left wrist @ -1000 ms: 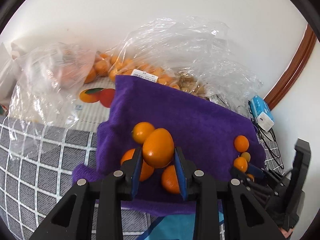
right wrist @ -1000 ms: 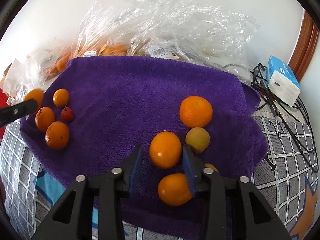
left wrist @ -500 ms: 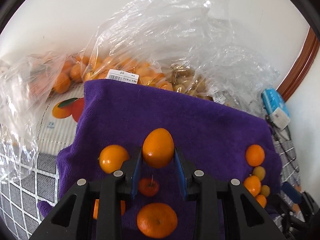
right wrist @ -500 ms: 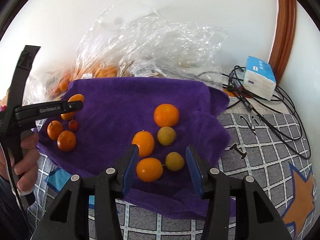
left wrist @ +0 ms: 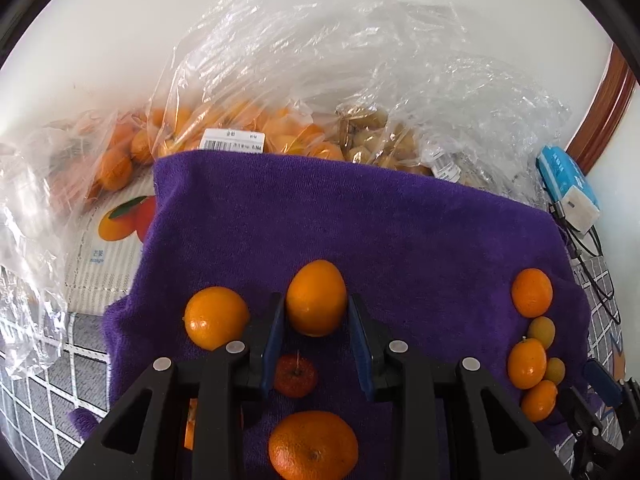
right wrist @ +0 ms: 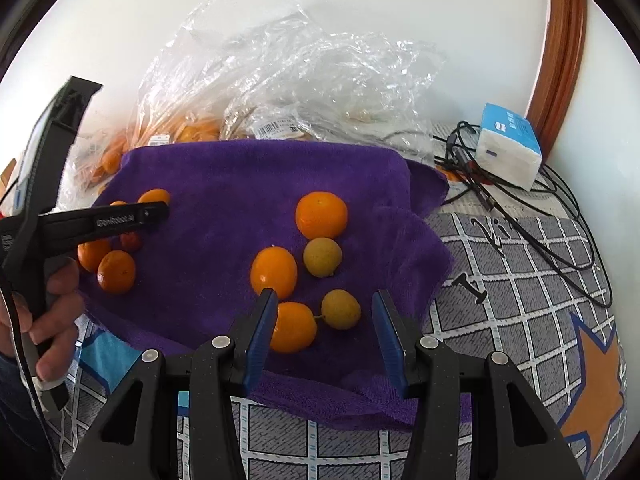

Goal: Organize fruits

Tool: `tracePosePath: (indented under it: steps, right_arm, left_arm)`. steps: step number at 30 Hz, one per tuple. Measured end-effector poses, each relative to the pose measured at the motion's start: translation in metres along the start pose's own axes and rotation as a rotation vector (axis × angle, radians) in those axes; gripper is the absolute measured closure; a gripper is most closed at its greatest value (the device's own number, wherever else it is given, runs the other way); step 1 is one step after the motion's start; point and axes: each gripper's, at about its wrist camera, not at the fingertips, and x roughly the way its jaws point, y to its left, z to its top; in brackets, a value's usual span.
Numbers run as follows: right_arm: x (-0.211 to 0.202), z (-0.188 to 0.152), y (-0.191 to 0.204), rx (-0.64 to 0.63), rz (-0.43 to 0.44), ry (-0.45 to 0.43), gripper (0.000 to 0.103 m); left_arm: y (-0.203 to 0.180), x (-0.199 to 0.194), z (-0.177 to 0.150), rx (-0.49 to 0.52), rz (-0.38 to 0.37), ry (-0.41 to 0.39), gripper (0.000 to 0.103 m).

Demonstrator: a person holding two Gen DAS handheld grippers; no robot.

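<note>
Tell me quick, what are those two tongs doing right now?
Left tongs: closed on an orange fruit, held over the purple towel.
Right tongs: open, holding nothing, above the fruits on the towel.

A home, by the look of it: a purple towel [right wrist: 248, 176] spread over a grey checked mat [right wrist: 516, 304], clear shopping bags of fruit [left wrist: 256, 120] behind the towel against a white wall, a tissue pack [right wrist: 508, 152] and tangled cables [right wrist: 560, 232] beside wooden trim [right wrist: 560, 40].

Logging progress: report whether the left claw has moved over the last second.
Yes. The left claw, shut on an orange, has advanced across the purple towel toward the plastic bags.
</note>
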Motion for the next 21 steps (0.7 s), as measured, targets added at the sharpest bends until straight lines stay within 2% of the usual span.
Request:
tracePosePath:
  steps: [2, 6, 10, 15, 19, 21]
  right_arm:
    - [-0.003, -0.002, -0.003, 0.025, -0.015, 0.015, 0.054]
    - [-0.019, -0.006, -0.009, 0.079, -0.024, 0.027, 0.054]
    - [-0.049, -0.011, -0.013, 0.125, -0.025, 0.010, 0.054]
    - [-0.091, -0.023, -0.017, 0.149, -0.040, -0.026, 0.045]
    - [-0.120, -0.035, -0.018, 0.157, -0.072, -0.045, 0.043]
    - [-0.135, -0.041, -0.017, 0.148, -0.081, -0.059, 0.040]
  left_arm:
    - [0.001, -0.013, 0.000, 0.005, -0.006, -0.014, 0.062]
    - [0.001, -0.050, -0.006, 0.033, -0.016, -0.060, 0.055]
    - [0.009, -0.085, -0.021, 0.038, -0.025, -0.099, 0.043]
    - [0.012, -0.133, -0.053, 0.046, -0.036, -0.134, 0.043]
    - [0.011, -0.161, -0.077, 0.049, -0.036, -0.172, 0.036]
    - [0.012, -0.175, -0.091, 0.053, -0.030, -0.188, 0.035]
